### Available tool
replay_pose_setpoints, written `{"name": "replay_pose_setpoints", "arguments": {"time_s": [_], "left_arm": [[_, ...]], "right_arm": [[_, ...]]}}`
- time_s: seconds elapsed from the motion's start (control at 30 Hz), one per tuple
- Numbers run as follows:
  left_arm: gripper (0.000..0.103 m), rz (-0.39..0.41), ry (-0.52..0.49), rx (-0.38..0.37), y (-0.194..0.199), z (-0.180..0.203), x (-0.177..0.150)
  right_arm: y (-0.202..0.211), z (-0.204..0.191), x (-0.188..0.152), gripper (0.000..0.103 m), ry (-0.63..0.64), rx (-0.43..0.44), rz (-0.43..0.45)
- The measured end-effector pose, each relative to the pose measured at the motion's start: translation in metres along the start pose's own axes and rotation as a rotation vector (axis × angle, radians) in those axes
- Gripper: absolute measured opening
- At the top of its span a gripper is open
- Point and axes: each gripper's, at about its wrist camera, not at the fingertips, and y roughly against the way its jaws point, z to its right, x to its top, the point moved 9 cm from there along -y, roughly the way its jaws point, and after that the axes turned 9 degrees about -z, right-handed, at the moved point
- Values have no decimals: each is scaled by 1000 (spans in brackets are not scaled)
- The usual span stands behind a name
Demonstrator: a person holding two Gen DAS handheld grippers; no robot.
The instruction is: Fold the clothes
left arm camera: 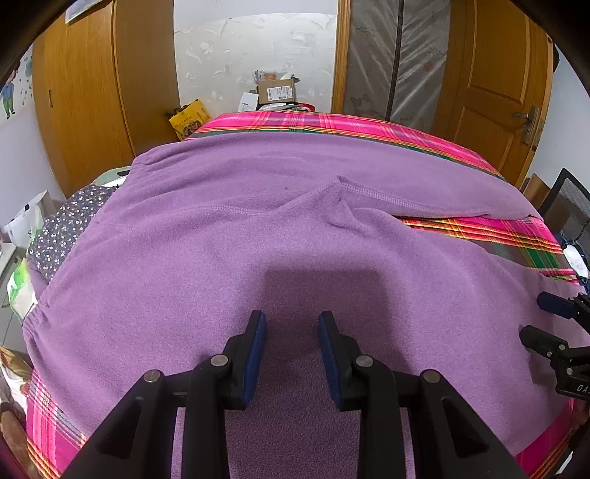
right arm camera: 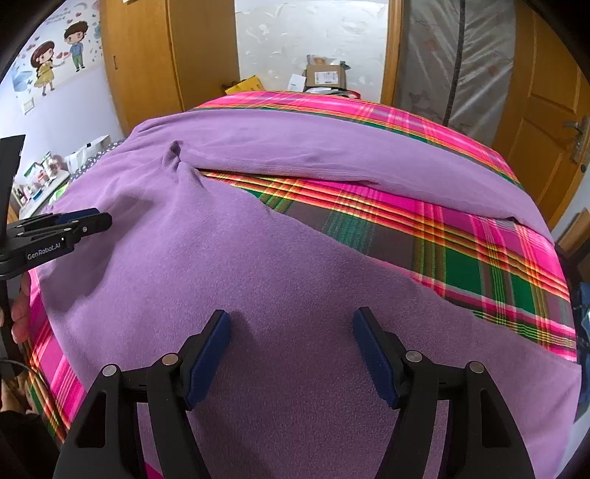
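Now both grippers, left gripper [left arm camera: 292,324] and right gripper [right arm camera: 291,324], hover empty-jawed over the purple trousers [left arm camera: 221,258]; next, pinch one leg's edge and fold it across.

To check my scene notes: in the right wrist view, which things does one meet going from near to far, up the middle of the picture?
Right gripper with open jaws → purple fleece trousers, near leg → plaid bedsheet in the gap → the trousers' far leg → plaid bedsheet again → cardboard box → white patterned wall.
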Motion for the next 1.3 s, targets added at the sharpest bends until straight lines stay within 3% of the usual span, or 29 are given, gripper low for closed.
{"name": "replay_pose_setpoints", "arguments": {"time_s": [0.67, 0.77, 0.83, 0.93, 1.13, 1.3], "left_arm": [[32, -1, -17, 38, 0, 3, 0], [41, -2, -6, 70, 0, 0, 0], [54, -4, 14, 94, -1, -5, 0], [60, -8, 39, 103, -2, -10, -1], [60, -9, 53, 87, -2, -13, 0], [53, -8, 70, 36, 1, -19, 1]], "right_arm": [[0, 1, -1, 71, 0, -2, 1], [0, 0, 0, 71, -16, -7, 2], [-1, 0, 1, 71, -26, -11, 0], [0, 0, 4, 71, -32, -6, 1], [6, -11, 15, 71, -15, 5, 18], [7, -24, 27, 71, 21, 17, 21]]}}
